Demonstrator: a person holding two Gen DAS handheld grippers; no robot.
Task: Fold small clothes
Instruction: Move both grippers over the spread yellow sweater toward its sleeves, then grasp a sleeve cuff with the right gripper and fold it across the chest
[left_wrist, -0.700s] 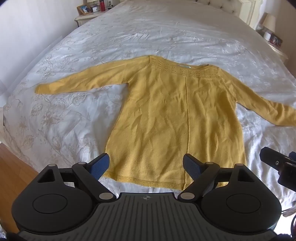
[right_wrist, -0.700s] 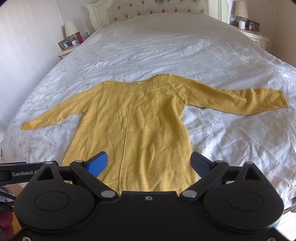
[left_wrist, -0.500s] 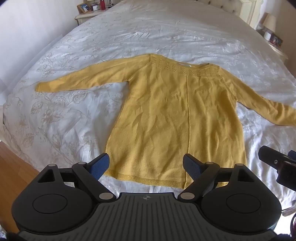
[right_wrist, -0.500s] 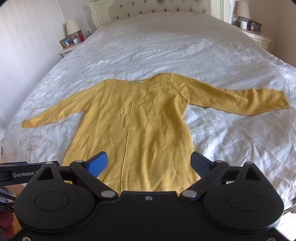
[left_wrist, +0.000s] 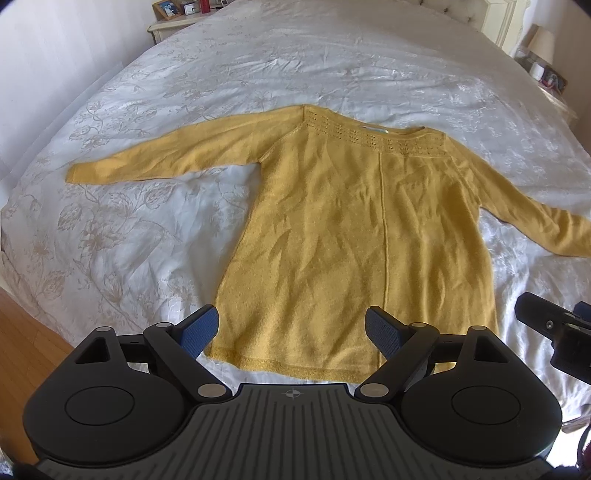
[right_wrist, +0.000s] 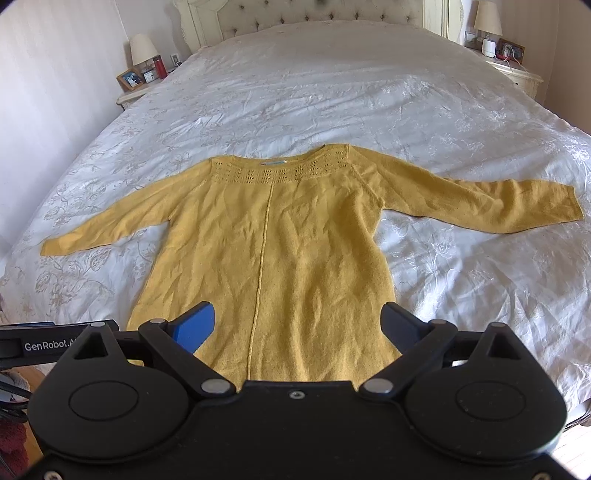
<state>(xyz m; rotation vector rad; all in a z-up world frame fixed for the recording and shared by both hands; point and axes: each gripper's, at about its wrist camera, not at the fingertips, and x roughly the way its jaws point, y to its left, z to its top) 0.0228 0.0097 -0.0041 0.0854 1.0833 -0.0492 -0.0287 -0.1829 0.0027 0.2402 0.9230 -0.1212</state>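
Yellow sweater (left_wrist: 354, 229) flat on bed (left_wrist: 155, 206), hem just past both grippers' wide-open, empty jaws.

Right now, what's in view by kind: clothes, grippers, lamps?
Clothes: 1, the sweater
Grippers: 2, left gripper and right gripper, both open
Lamps: 2, left lamp and right lamp
Total: 5

I see a wide bed (right_wrist: 332, 92) under a white floral-embroidered cover, daylight bright across it. Cream tufted headboard (right_wrist: 303, 14) at the far end. Pale nightstands on both sides: the left one (right_wrist: 131, 96) carries a lamp (right_wrist: 142, 50), a photo frame (right_wrist: 129, 79) and a red bottle (right_wrist: 159, 67); the right one (right_wrist: 517, 72) another lamp (right_wrist: 487, 18). Walls pale. Wood floor (left_wrist: 22, 332) beside the bed.
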